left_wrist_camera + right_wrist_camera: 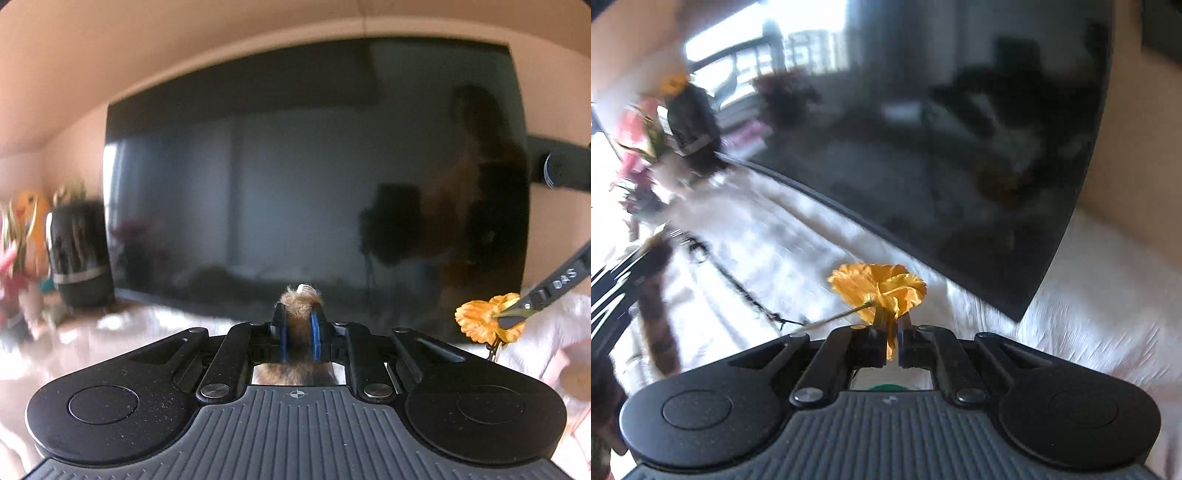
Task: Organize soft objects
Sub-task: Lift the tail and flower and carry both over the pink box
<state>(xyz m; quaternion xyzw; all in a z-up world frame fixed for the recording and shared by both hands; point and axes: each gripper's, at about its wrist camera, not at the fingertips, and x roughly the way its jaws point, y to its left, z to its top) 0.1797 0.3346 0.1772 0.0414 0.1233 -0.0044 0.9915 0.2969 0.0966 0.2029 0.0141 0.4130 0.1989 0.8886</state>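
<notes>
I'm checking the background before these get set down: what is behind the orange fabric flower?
Behind the orange fabric flower, held in the right tongs, stands a large dark TV screen on a white furry cover. The screen's bottom edge directly behind the flower is hidden.

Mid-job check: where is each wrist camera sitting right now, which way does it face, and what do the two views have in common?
Left wrist: behind the left gripper, shut on a brown furry tail, facing the dark TV screen roughly level; the right gripper enters from the right.
Right wrist: behind the right gripper, shut on an orange fabric flower, tilted down over the white furry cover.
Shared: TV, flower, tail, dark vase of flowers.
</notes>
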